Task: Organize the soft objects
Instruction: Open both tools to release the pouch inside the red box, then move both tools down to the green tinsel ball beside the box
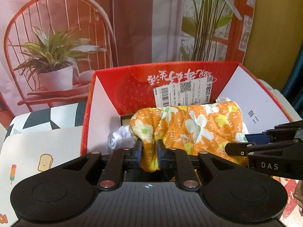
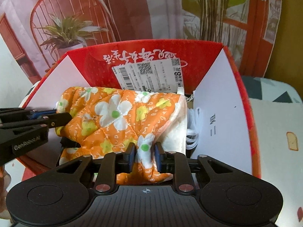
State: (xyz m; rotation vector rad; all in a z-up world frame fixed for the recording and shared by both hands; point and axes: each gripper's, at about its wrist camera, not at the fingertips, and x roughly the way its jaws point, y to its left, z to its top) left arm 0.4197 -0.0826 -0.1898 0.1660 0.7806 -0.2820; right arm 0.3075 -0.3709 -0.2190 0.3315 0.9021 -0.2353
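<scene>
An orange quilted cloth (image 1: pixel 189 126) with white and yellow flowers lies across the open red cardboard box (image 1: pixel 132 87). My left gripper (image 1: pixel 149 151) is shut on a bunched fold at the cloth's left end. My right gripper (image 2: pixel 144 155) is shut on a fold with a white flower at the right end of the cloth (image 2: pixel 113 113). Each gripper shows from the side in the other's view: the right gripper (image 1: pixel 234 147) and the left gripper (image 2: pixel 64 117). White fabric (image 1: pixel 119 138) lies in the box under the cloth, mostly hidden.
The box's (image 2: pixel 217 98) white flaps stand up on both sides, and a shipping label (image 2: pixel 149 75) is stuck on its red back flap. The table cover (image 1: pixel 37 157) shows toast and ice-lolly prints. A printed backdrop (image 1: pixel 56 37) of a chair and plants hangs behind.
</scene>
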